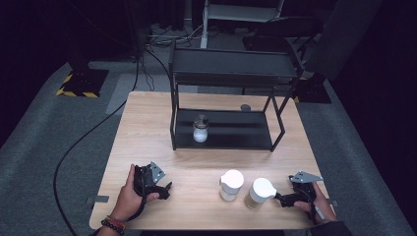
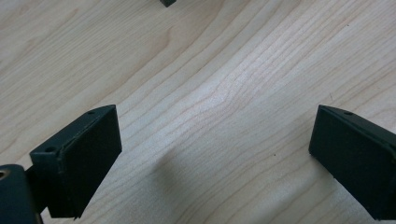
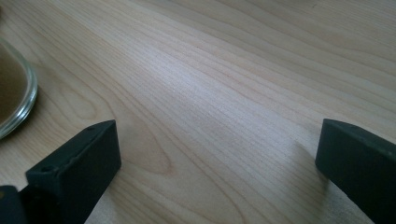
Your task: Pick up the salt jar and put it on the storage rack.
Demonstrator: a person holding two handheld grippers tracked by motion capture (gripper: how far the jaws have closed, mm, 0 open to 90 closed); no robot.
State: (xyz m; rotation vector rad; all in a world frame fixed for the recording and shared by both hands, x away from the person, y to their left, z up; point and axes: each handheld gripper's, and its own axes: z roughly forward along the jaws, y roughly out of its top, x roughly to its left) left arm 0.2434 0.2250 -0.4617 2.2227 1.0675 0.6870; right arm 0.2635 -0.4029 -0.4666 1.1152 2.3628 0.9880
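Your left gripper (image 1: 166,188) rests low at about 7 o'clock on the wooden surface (image 1: 147,128), its jaws spread wide with nothing between them; in the left gripper view they frame bare wood grain. Your right gripper (image 1: 278,197) sits at about 5 o'clock, jaws likewise apart and holding nothing, pointing toward 9 o'clock at the jars.

Two white-lidded jars stand between your hands near the front edge. The tan-filled jar (image 1: 259,192) is just beside the tips of your right gripper, not clasped by them; its glass base curves into the left edge of the right gripper view. The pale jar (image 1: 231,184) stands just beside it on its 9 o'clock side, well apart from your left gripper.

At 12 o'clock a black two-tier shelf (image 1: 231,66) stands on the far half of the surface. A small dark-capped jar (image 1: 200,129) stands upright on its lower tier, toward the left end.
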